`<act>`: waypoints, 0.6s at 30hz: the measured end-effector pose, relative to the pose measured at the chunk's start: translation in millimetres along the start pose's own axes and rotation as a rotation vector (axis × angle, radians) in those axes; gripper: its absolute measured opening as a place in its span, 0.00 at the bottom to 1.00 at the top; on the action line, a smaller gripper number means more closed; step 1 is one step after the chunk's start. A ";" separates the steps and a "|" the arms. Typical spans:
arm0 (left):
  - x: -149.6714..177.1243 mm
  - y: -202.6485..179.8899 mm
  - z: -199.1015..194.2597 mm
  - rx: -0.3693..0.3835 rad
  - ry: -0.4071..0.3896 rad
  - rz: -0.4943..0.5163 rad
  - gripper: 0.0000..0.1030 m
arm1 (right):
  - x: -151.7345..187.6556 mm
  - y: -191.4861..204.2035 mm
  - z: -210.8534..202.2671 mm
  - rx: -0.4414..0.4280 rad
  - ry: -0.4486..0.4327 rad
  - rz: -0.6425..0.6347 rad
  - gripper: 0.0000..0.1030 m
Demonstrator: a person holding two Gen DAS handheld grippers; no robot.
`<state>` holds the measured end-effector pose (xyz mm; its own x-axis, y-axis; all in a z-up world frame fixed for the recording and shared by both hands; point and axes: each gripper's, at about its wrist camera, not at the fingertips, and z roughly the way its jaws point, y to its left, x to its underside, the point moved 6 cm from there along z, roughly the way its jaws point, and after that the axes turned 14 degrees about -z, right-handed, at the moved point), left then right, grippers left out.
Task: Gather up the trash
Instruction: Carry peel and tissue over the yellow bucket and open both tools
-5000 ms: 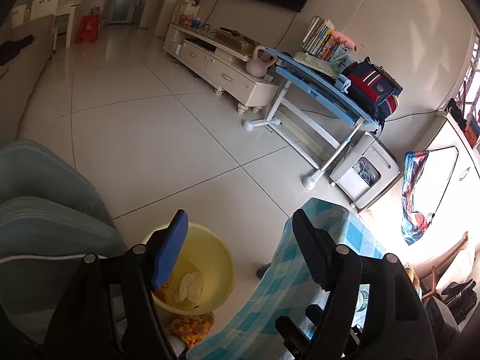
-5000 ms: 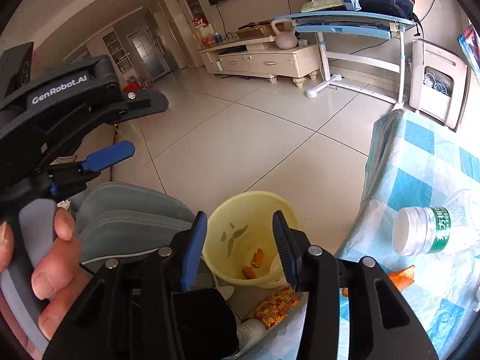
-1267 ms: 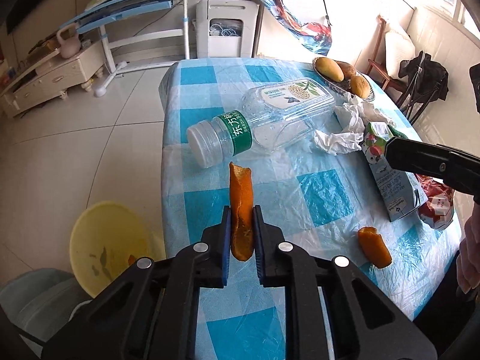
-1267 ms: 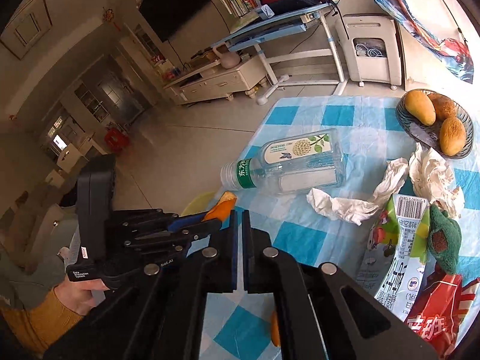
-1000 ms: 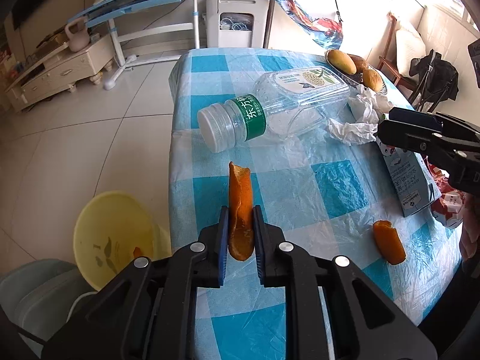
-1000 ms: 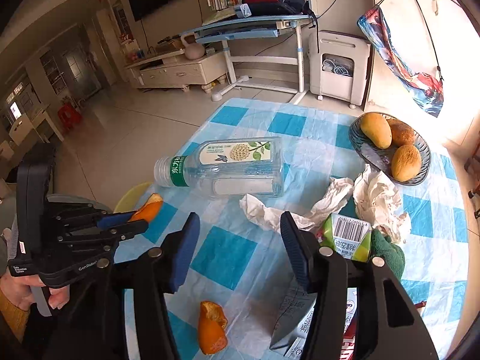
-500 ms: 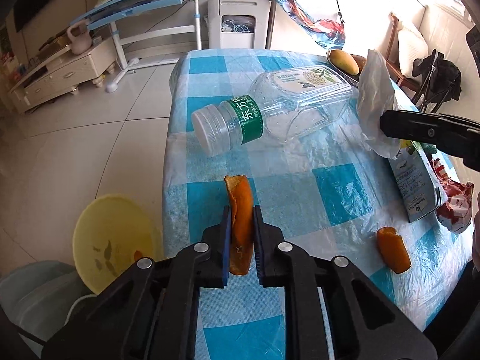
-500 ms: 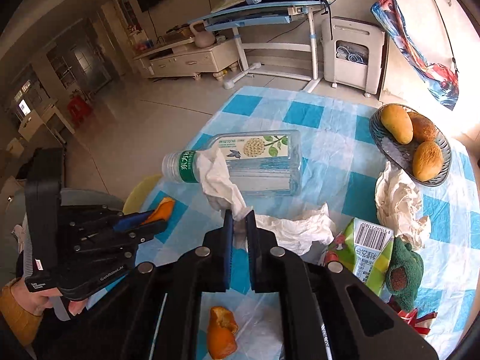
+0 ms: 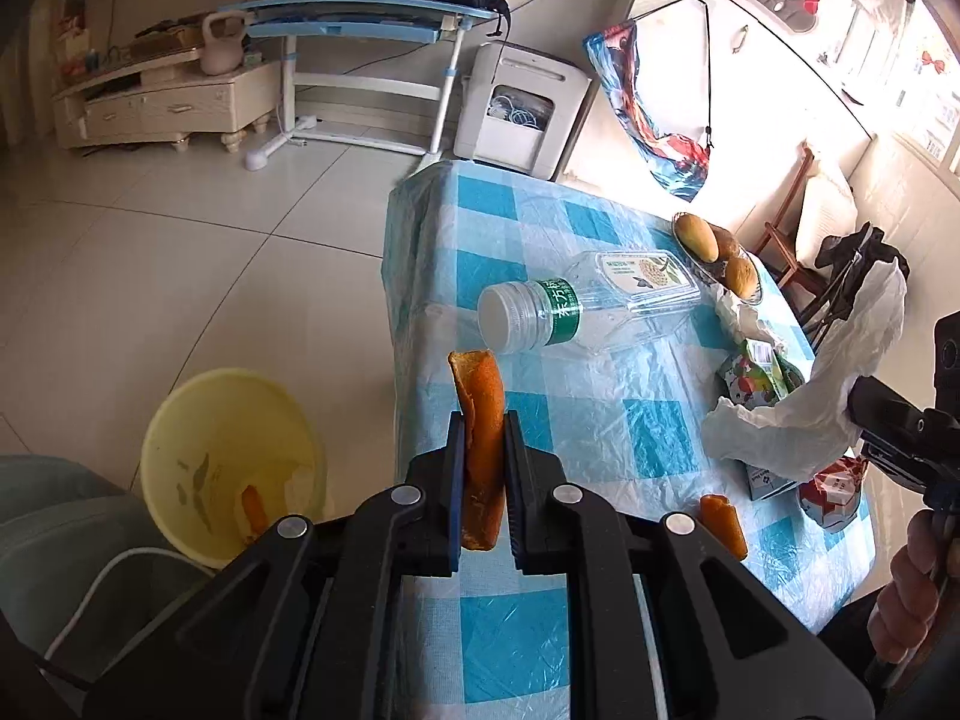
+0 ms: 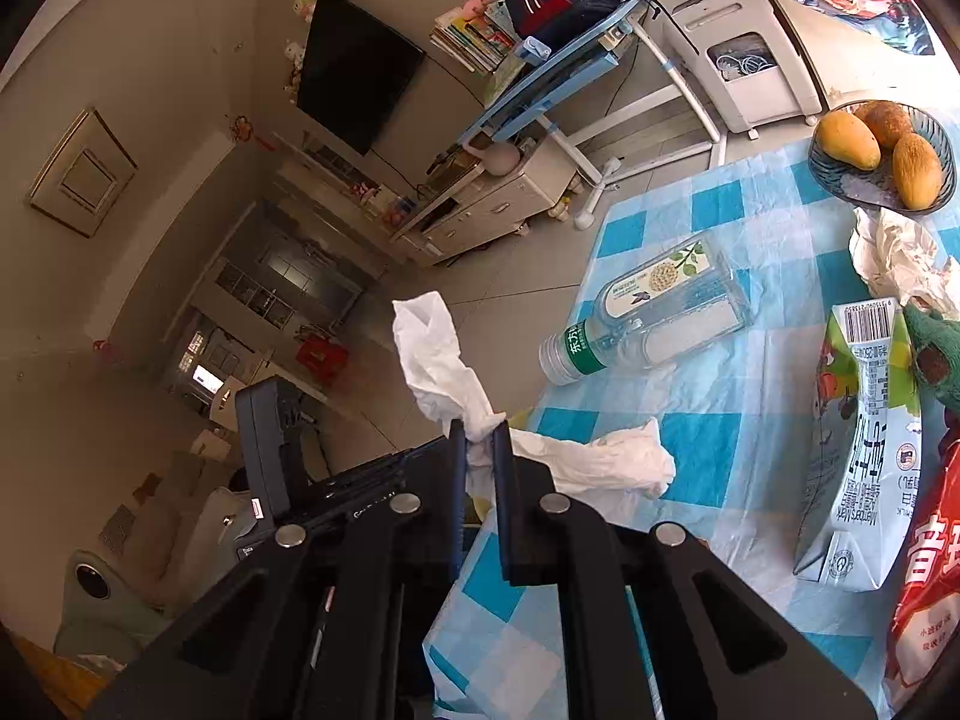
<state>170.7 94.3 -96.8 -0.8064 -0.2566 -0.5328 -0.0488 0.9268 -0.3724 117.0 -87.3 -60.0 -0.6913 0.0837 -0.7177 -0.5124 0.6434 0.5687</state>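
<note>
orange peel [image 9: 480, 450] pinched in left claw [image 9: 483, 462] | tissue [image 10: 444, 360] pinched in right claw [image 10: 479, 450] | carton [image 10: 858, 450] barcode visible

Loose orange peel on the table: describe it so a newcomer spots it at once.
Find the blue-checked tablecloth. At its near edge, just right of the left gripper, a short orange peel lies flat. Unlike the longer peel clamped upright in that gripper, nothing holds it.

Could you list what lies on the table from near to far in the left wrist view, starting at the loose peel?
Loose orange peel → milk carton → plastic bottle → fruit bowl, all on the checked tablecloth.
</note>
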 end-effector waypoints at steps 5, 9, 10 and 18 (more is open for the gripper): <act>-22.3 34.7 -21.1 -0.025 -0.077 -0.138 0.12 | -2.3 16.9 12.6 -0.060 -0.009 0.002 0.09; -33.6 58.8 -26.4 -0.046 -0.081 -0.228 0.12 | -6.9 31.0 30.5 -0.099 -0.011 -0.001 0.09; -38.2 61.3 -25.3 -0.062 -0.076 -0.227 0.12 | -8.1 35.2 35.1 -0.112 -0.012 -0.003 0.09; -65.4 113.9 -14.3 -0.121 -0.018 -0.304 0.12 | -16.4 64.6 95.6 -0.152 0.053 -0.056 0.09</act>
<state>209.5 220.5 -93.5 -0.7337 -0.5306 -0.4245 -0.3565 0.8324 -0.4242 143.9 25.7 -50.0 -0.6833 0.0077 -0.7301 -0.6195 0.5230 0.5853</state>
